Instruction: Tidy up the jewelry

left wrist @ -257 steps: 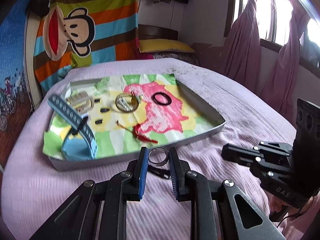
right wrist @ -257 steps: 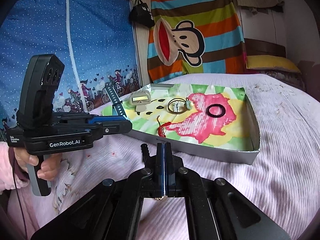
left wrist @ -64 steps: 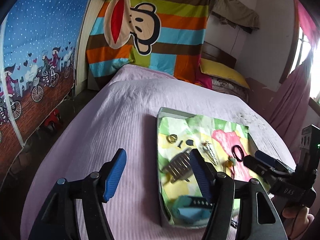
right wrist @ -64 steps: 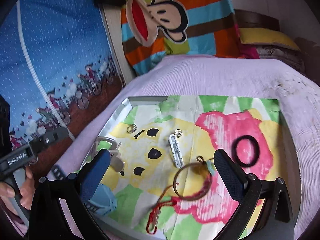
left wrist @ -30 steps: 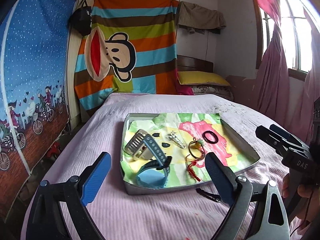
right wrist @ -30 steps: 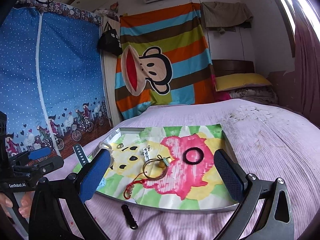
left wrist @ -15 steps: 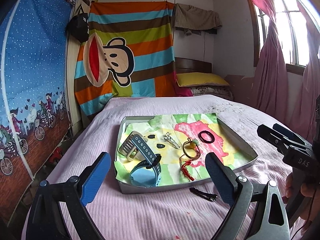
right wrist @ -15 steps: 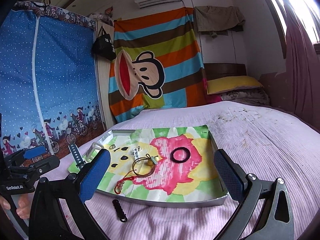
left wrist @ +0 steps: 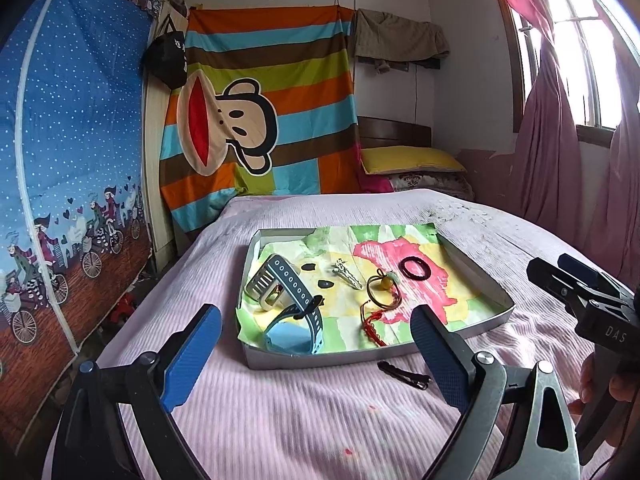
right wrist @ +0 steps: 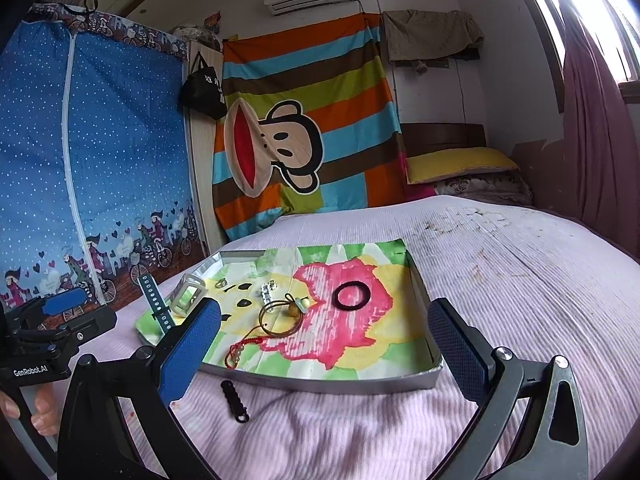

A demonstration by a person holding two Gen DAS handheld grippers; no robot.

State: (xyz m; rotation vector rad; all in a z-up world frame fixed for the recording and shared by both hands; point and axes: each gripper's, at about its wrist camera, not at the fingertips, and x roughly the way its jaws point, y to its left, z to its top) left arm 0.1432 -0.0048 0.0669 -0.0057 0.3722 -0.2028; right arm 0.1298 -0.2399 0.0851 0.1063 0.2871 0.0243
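A shallow grey tray (left wrist: 502,292) (right wrist: 424,292) lined with bright paper lies on the bed. In it are a blue watch (left wrist: 298,300) (right wrist: 154,300), a black hair tie (left wrist: 415,269) (right wrist: 353,295), a gold bangle with a bead (left wrist: 383,290) (right wrist: 280,316), a red cord (left wrist: 370,326) (right wrist: 240,346), a silver clip (left wrist: 347,273) and a small ring (right wrist: 221,282). A black hair clip (left wrist: 404,375) (right wrist: 235,400) lies on the bedspread in front of the tray. My left gripper (left wrist: 316,356) is open and empty. My right gripper (right wrist: 324,356) is open and empty.
The bed has a lilac ribbed spread (left wrist: 280,420). A yellow pillow (left wrist: 408,159) lies at the headboard. A striped monkey cloth (left wrist: 260,120) hangs behind, a blue wardrobe cover (left wrist: 60,160) stands at the left, pink curtains (left wrist: 552,140) at the right.
Both grippers have drawn back from the tray and now sit lower and level. Earlier the left gripper held a ring, which now lies in the tray. Both grippers stay open.
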